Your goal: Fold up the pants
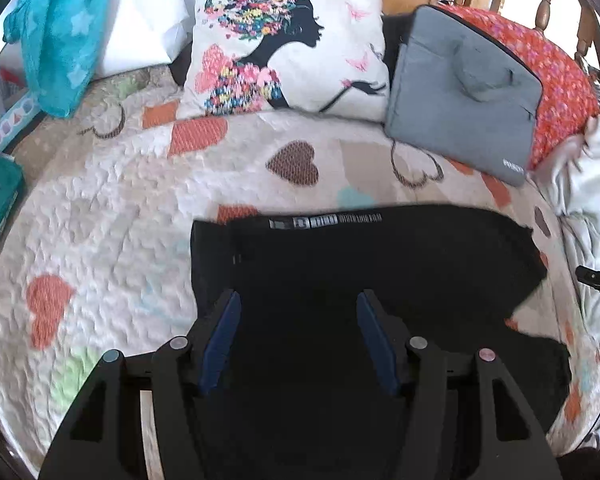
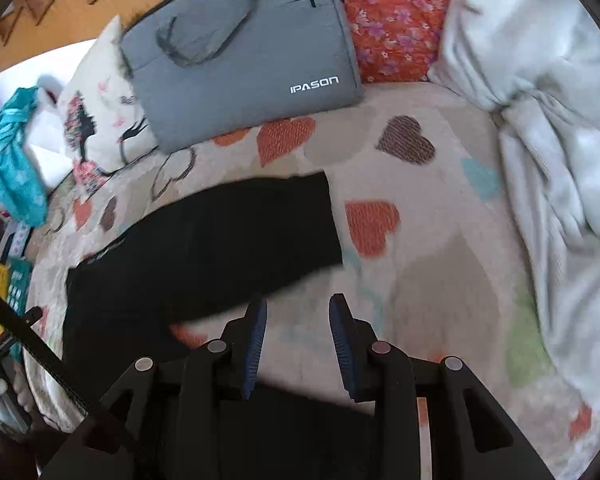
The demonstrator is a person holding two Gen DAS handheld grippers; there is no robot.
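Step in hand, judged: squaring and flattening a partly folded garment ahead of a further fold.

- Left gripper (image 1: pixel 298 336): hovering low over the pants (image 1: pixel 360 264); jaws standing wide apart, gripping nothing, black cloth showing between the blue pads. Contact with the cloth: cannot tell.
- Right gripper (image 2: pixel 298 344): hanging just past the near edge of the pants (image 2: pixel 204 240); jaws partly open, holding nothing, bare quilt (image 2: pixel 440 272) showing between the fingertips.
- Handling advice: closing each jaw on a full edge, taking every layer rather than the top one only; lifting both sides level; carrying the edge across to meet the opposite edge; smoothing before letting go.

Item: pants, black, lying mid-bed on the heart-print quilt, forming a rough rectangle with one slanting, uneven side. White-printed band running along the far edge in the left view. Surface mostly flat; layers hard to tell apart in the dark cloth.

Nearby, apart from the pants: grey laptop bag (image 2: pixel 244 56), printed cushion (image 1: pixel 288 40), white bedding (image 2: pixel 540 100).
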